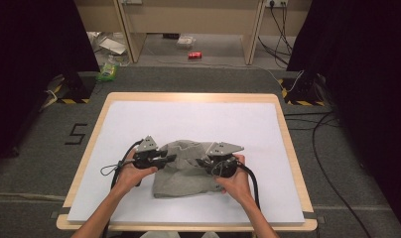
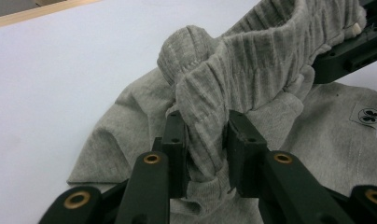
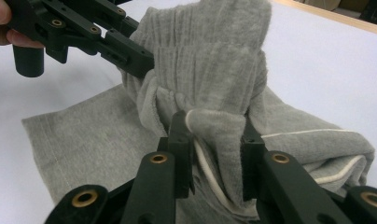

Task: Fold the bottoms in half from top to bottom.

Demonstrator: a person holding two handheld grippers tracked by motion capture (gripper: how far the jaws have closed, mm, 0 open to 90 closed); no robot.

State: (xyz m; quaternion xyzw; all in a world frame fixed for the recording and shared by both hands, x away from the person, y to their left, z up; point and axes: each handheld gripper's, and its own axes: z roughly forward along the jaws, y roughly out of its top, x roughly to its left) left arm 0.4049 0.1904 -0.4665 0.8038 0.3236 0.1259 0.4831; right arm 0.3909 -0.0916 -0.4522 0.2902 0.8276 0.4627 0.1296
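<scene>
**Both grippers pinch waistband of grey garment, near centre of table**

Obs: grey garment (image 1: 186, 171) (looks like shorts; ribbed elastic band, small tag at 1 corner) lies crumpled on the white sheet (image 1: 188, 119), near-centre of the table (image 1: 283, 129). Most of the cloth rests on the sheet; only the band is raised, strung between the 2 grippers.

L gripper (image 2: 203, 149): jaws clamped on a bunched fold of the ribbed band (image 2: 252, 60), cloth filling the gap between the pads. R gripper (image 3: 214, 140): jaws clamped on the band's other side, a white drawcord (image 3: 210, 172) caught in the fold w/ it. In the high view the L gripper (image 1: 161, 158) sits at the garment's left edge, the R gripper (image 1: 211, 161) at its right, hands low by the sheet.

Why held so (judgement): 2 grips on opposite ends of the band give control of the widest, stiffest edge, so the legs hang or drag free and creases fall out. Band is thick, so jaws close only part-way yet hold firm.

Likely step: spread or lay garment flat for folding; approx early. Risk: cord slips from R grip, band twists.
</scene>
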